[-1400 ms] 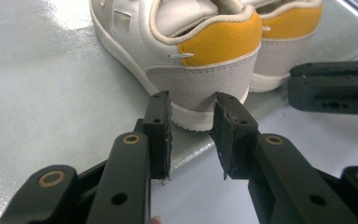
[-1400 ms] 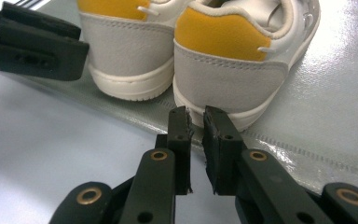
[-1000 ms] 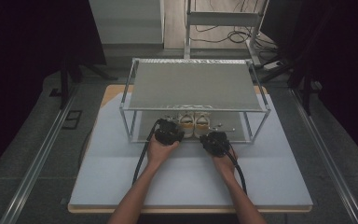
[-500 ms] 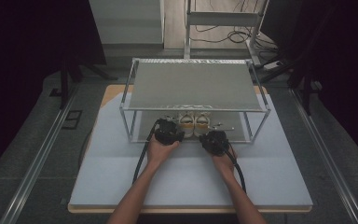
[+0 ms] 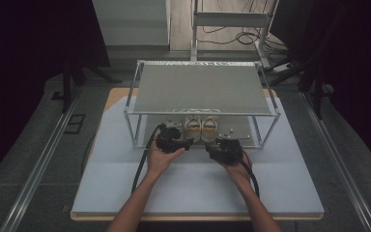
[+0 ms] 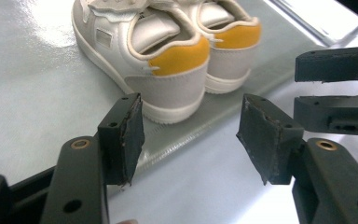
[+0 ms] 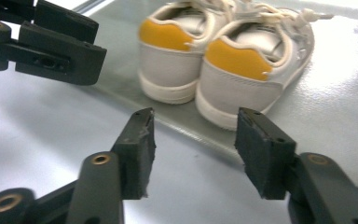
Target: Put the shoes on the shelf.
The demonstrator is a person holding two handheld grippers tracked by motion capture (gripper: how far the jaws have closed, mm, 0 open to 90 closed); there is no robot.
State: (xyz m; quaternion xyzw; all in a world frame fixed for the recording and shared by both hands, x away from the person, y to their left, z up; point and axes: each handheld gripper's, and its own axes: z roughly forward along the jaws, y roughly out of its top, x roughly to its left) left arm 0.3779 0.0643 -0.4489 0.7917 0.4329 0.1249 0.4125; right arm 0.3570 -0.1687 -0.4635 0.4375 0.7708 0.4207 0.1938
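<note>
High view: pair of white shoes [image 5: 201,128] with yellow heels on lower shelf of metal rack [image 5: 203,87], heels toward the person, side by side and touching. Left gripper [image 5: 186,144] and right gripper [image 5: 211,148] just in front of the shelf edge, near each other above pale mat [image 5: 193,183]. Both sets of jaws released, just been opening, nothing between them, shoes lying free beyond the pads.
</note>
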